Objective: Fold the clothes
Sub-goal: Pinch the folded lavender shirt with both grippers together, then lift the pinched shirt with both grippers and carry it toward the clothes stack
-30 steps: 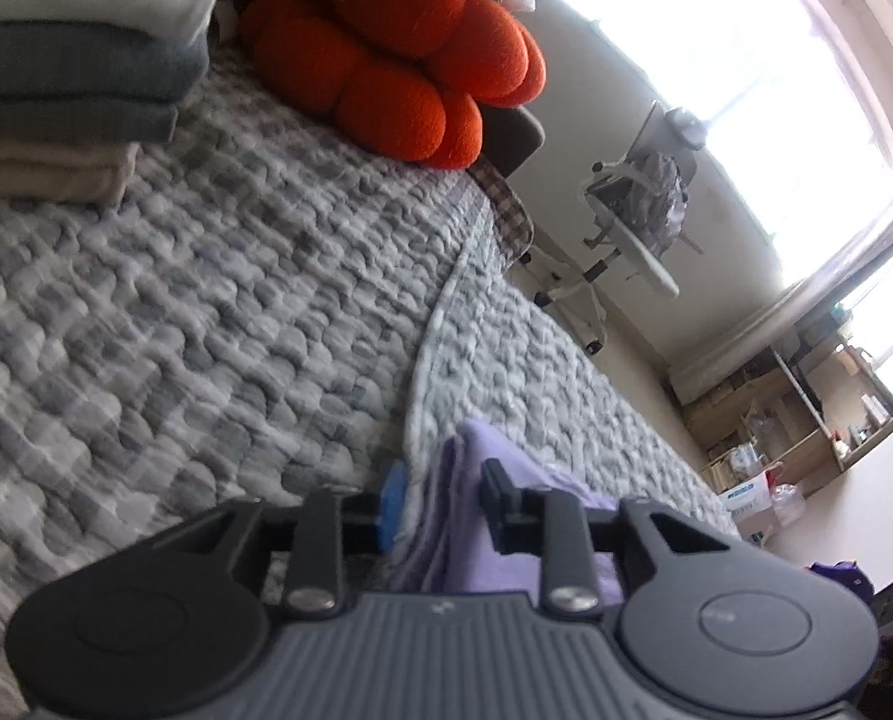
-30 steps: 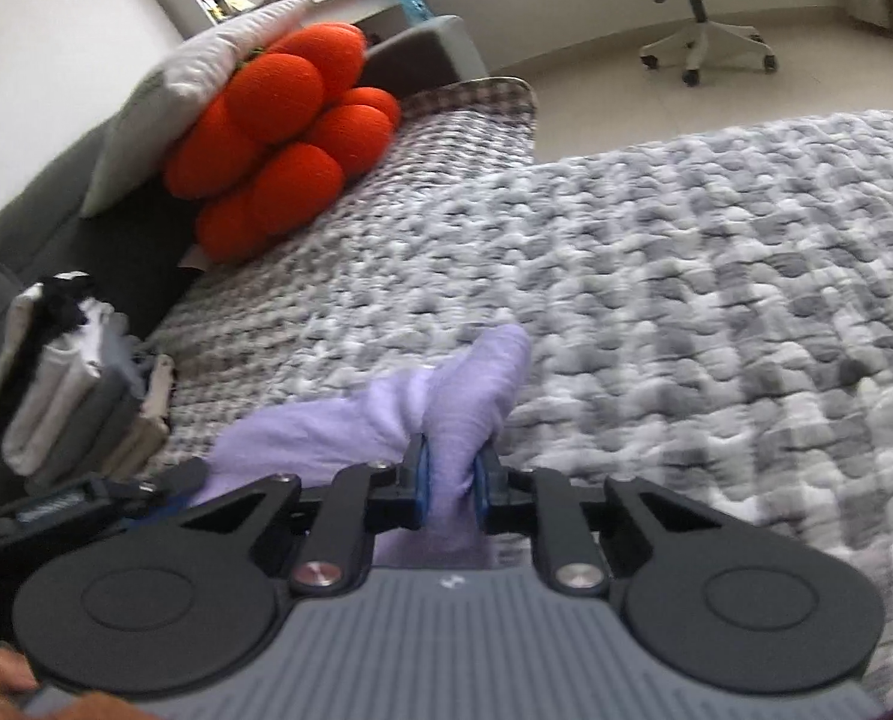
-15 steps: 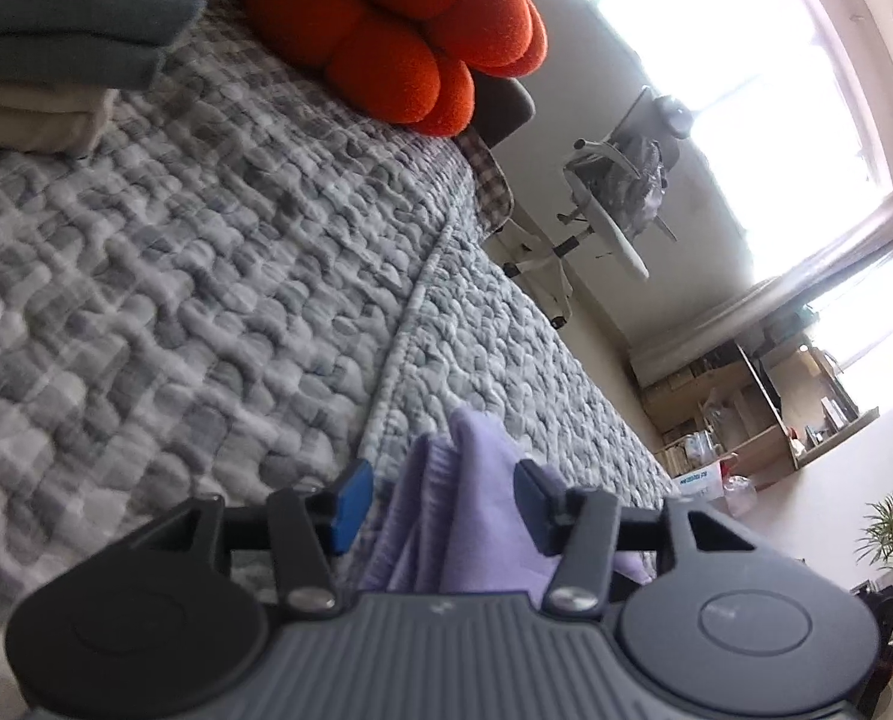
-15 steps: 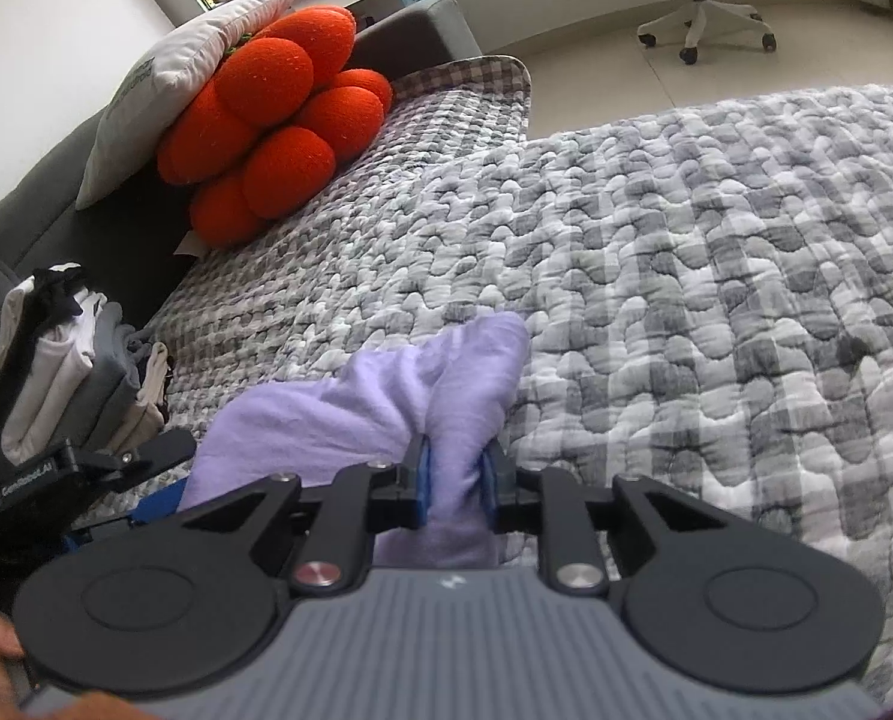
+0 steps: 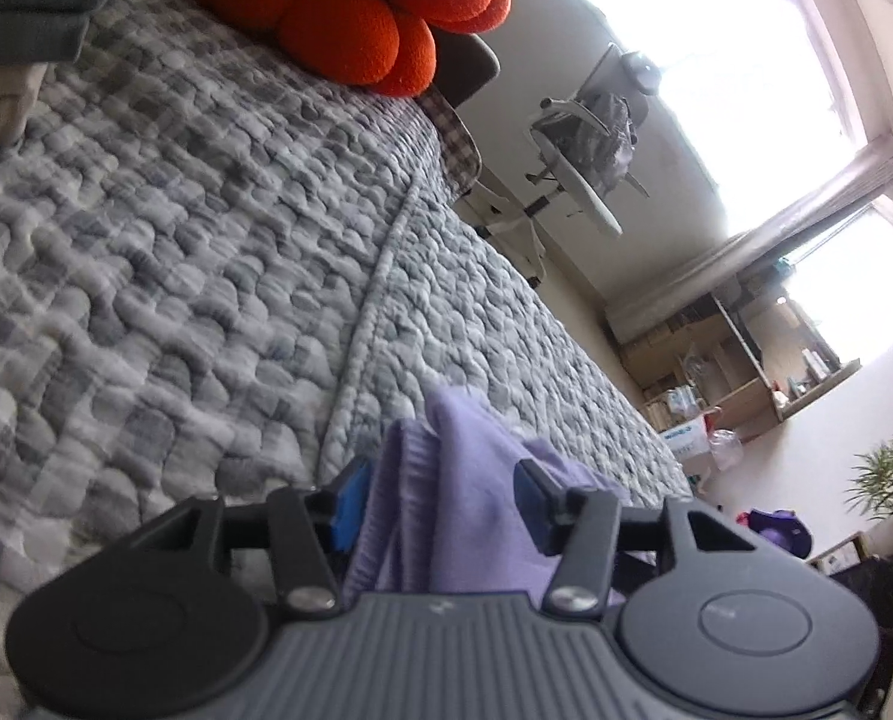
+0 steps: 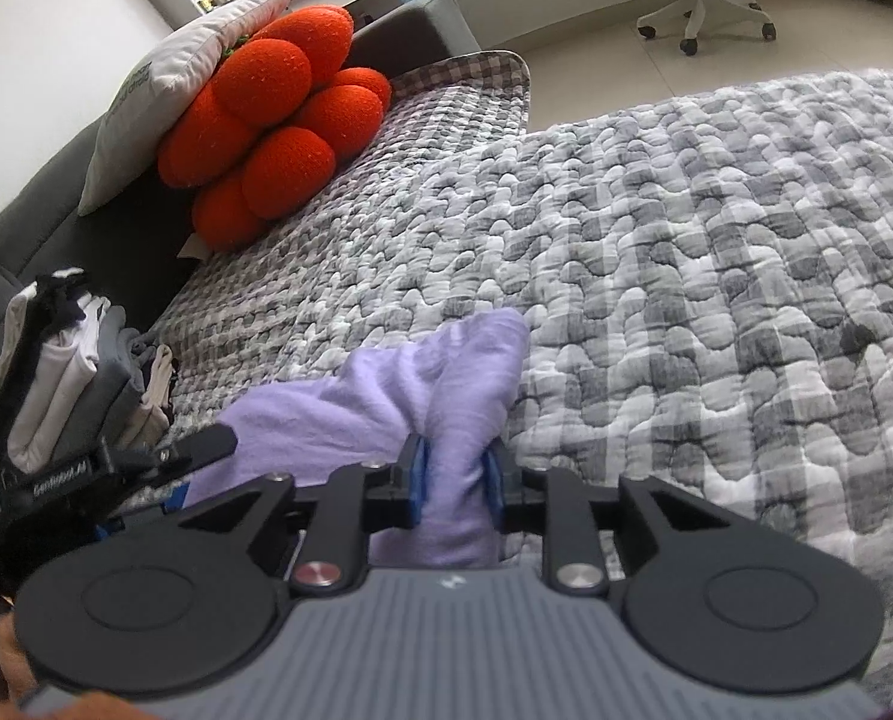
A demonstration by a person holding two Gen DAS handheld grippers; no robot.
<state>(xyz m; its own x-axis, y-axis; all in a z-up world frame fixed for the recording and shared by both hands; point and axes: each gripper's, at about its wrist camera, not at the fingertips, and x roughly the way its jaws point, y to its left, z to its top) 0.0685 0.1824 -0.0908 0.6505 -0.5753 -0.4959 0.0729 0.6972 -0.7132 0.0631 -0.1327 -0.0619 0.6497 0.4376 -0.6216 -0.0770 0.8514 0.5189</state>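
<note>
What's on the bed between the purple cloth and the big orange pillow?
Nothing but bare quilt. The right wrist view shows it best: only grey bumpy bedspread lies between the purple cloth and the orange pillow.

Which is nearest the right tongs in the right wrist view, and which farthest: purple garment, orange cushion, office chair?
1. Purple garment: between the right tongs, whose jaws are opening.
2. Orange cushion: upper left, on the bed.
3. Office chair: top right, on the floor.

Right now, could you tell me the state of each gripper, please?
Left gripper: jaws closing, purple garment loose between them.
Right gripper: jaws opening, pads touching the garment.
</note>
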